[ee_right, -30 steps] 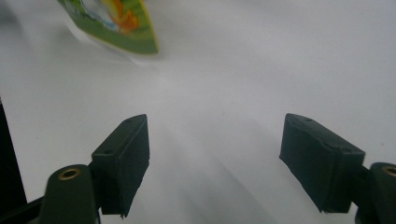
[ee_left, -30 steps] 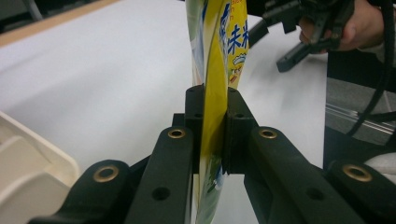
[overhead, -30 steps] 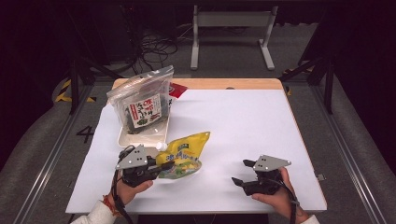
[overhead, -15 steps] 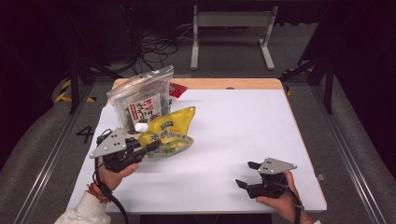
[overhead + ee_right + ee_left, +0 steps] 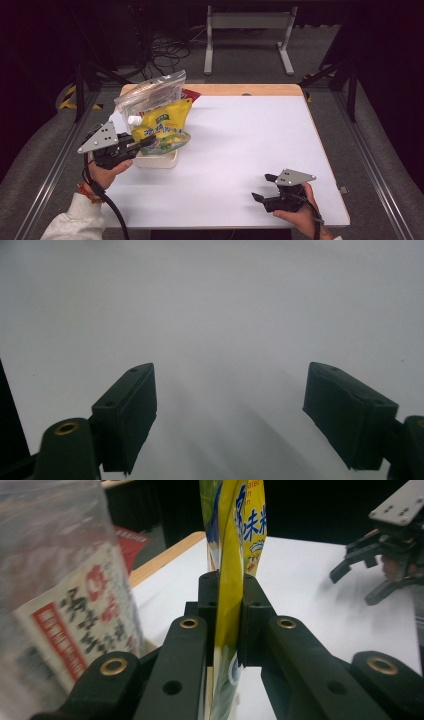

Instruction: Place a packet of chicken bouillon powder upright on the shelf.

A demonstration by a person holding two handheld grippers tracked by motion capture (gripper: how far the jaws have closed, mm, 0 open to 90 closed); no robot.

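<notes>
A yellow spouted pouch [image 5: 162, 127] with a white cap hangs above the table's left side, pinched at its lower edge by my left gripper [image 5: 148, 143]. In the left gripper view the pouch [image 5: 234, 540] stands upright between the jaws of that gripper [image 5: 229, 615], which is shut on it. Right behind it leans a clear zip bag [image 5: 150, 92] holding a printed snack packet [image 5: 65, 615]. Near the table's front right, my right gripper [image 5: 261, 186] rests open with nothing in it. In its own view the right gripper [image 5: 230, 410] faces bare white tabletop.
A shallow white tray [image 5: 157, 161] sits under the pouch and the bag. A red packet [image 5: 192, 94] lies by the wooden back edge [image 5: 240, 90]. The white tabletop [image 5: 245, 135] spans the middle and right. The left gripper view catches the right gripper [image 5: 370, 565] far off.
My left gripper has lifted the yellow pouch off the table and carried it left and back, up against the clear bag above the tray. The right gripper has barely moved.
</notes>
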